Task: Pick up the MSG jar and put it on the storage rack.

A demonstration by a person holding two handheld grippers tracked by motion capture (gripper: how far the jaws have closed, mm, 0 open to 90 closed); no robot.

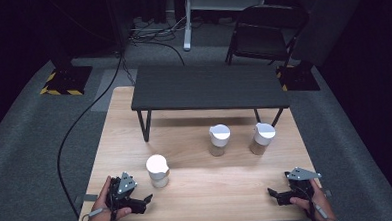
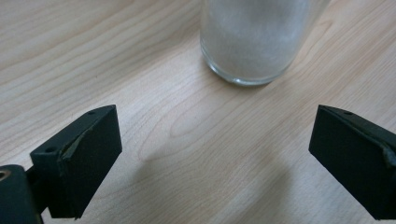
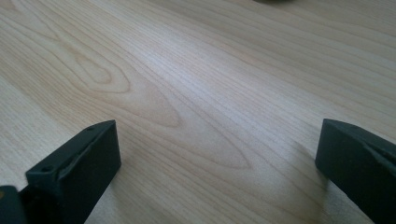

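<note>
High view: three white-capped glass jars are counted, nearest jar (image 1: 157, 170) just beside the left gripper (image 1: 146, 197), jaws spread wide, nothing held.

Two hands hold grippers low over the near edge: the left gripper (image 1: 144, 199) at seven o'clock, jaws spread wide and aimed toward three o'clock; the right gripper (image 1: 271, 193) at five o'clock, jaws likewise apart, aimed toward nine.

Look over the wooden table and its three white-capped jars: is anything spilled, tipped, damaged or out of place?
Nothing stands out. All three jars stand upright with caps on: the near jar by the left gripper, the middle jar and the right jar in front of the dark bench. No spill shows on the table.
</note>
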